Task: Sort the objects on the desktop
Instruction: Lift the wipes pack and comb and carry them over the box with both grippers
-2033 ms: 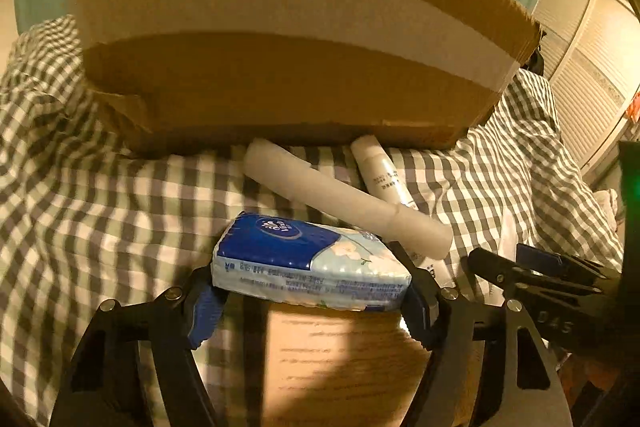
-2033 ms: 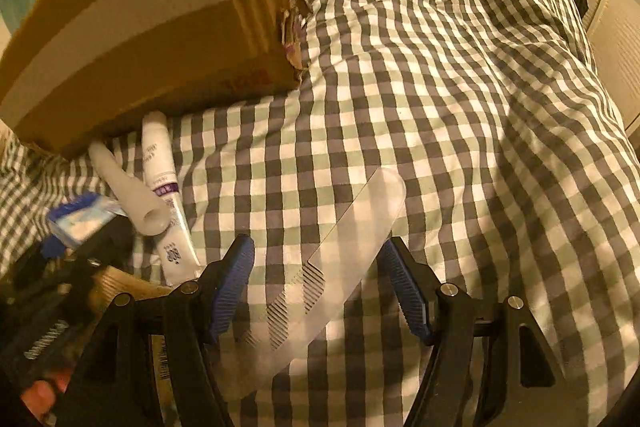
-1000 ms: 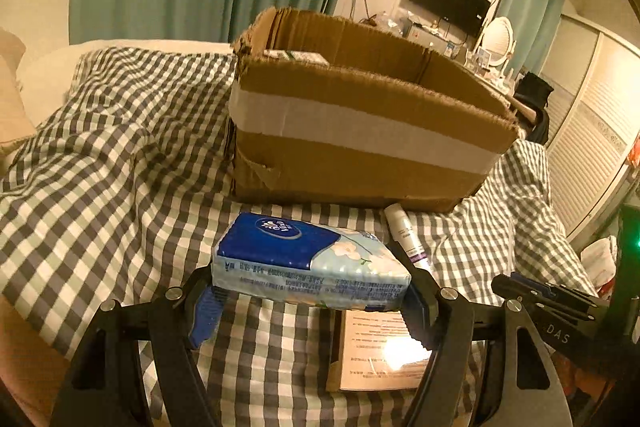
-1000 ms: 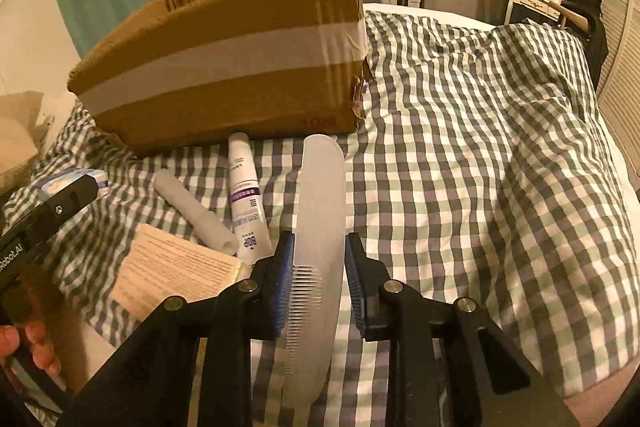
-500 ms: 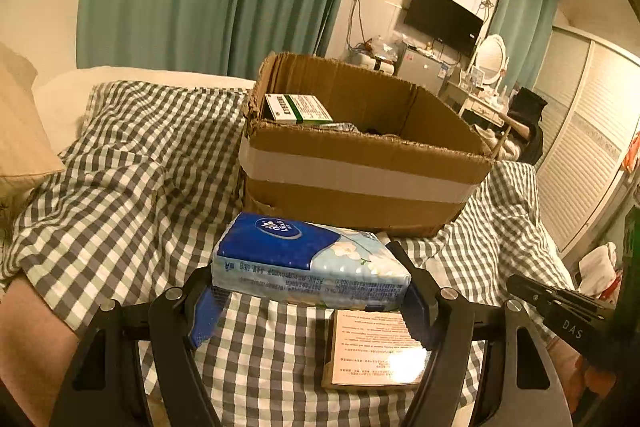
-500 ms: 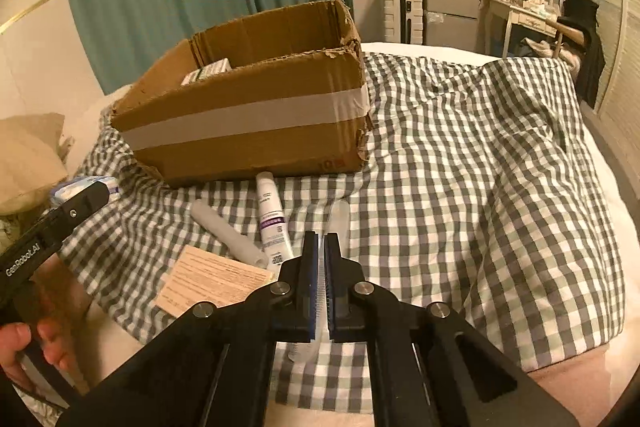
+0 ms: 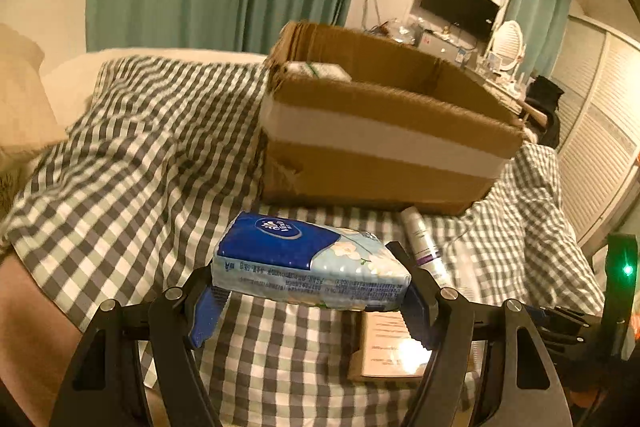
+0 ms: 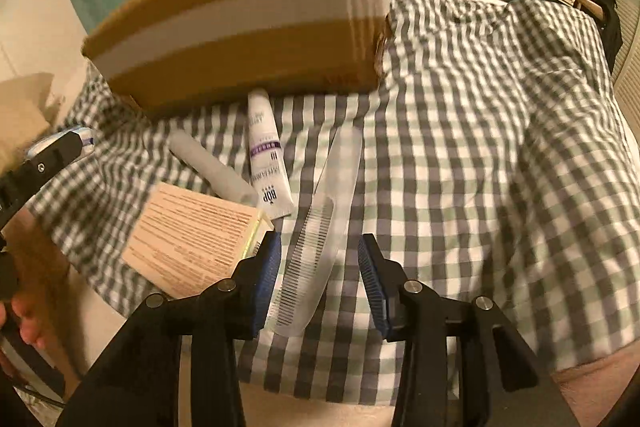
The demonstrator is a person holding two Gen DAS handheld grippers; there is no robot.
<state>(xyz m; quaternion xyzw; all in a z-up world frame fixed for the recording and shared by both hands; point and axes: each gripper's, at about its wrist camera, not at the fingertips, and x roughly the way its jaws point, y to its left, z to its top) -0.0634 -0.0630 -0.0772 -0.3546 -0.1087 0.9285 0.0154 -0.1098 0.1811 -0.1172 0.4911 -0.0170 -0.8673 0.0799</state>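
My left gripper (image 7: 310, 301) is shut on a blue tissue pack (image 7: 308, 261) and holds it above the checked bedspread, in front of the open cardboard box (image 7: 384, 143). In the right wrist view my right gripper (image 8: 318, 269) is open, its jaws on either side of a clear plastic comb (image 8: 324, 219) that lies on the cloth. The box (image 8: 248, 15) stands behind it. A white tube with purple print (image 8: 266, 159), a white roll (image 8: 212, 167) and a tan printed booklet (image 8: 192, 235) lie left of the comb.
A green-and-white carton (image 7: 318, 70) lies in the box's left corner. The tube (image 7: 422, 243) and booklet (image 7: 394, 351) also show in the left wrist view. The bed's front edge is just below both grippers. A pillow (image 7: 20, 99) lies far left.
My right gripper was shut on the comb half a second ago; now it is open and lower, with the comb lying between its jaws. My left gripper still holds the tissue pack and has shifted closer to the box.
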